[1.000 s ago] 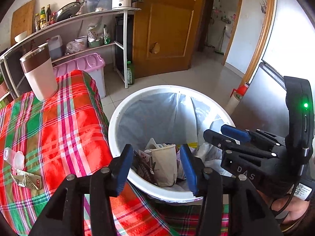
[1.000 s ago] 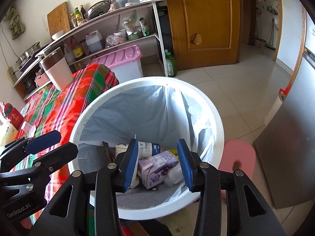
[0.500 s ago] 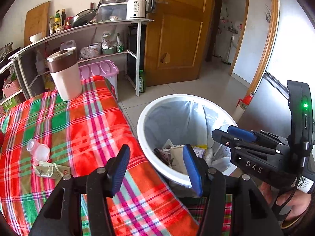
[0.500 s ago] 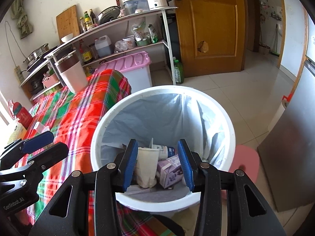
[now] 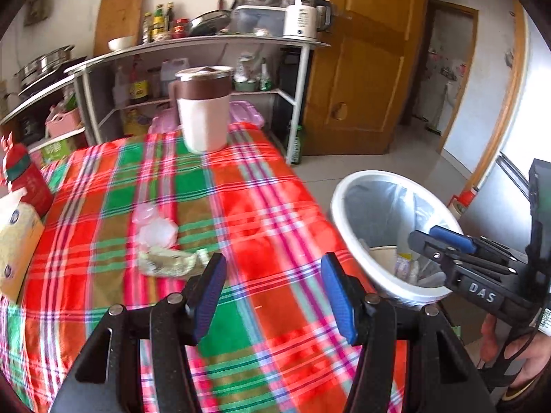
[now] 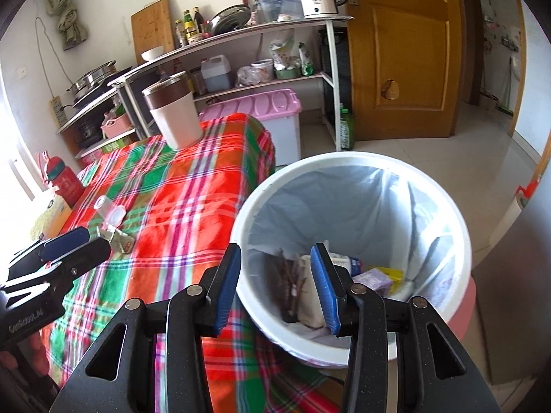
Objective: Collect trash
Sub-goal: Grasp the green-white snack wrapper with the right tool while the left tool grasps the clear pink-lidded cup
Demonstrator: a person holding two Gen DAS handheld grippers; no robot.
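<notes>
Trash: crumpled wrapper [image 5: 170, 261] and clear plastic cup [image 5: 156, 232] lie touching on the plaid surface [image 5: 261, 213], at 10 o'clock of the left tool [image 5: 272, 290].
Left tool: empty, pads apart, aimed to reach them.
Right tool [image 6: 275, 287]: empty, parted, over the bin [image 6: 347, 161].
Bin: at 3 o'clock beside the surface, likely for short drops.

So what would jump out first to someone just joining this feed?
The red, green and pink plaid tablecloth fills the left wrist view. A crumpled wrapper and clear plastic cups lie on it ahead of the empty left hand-held gripper. Right of the table stands the white lined trash bin, already holding trash.
</notes>
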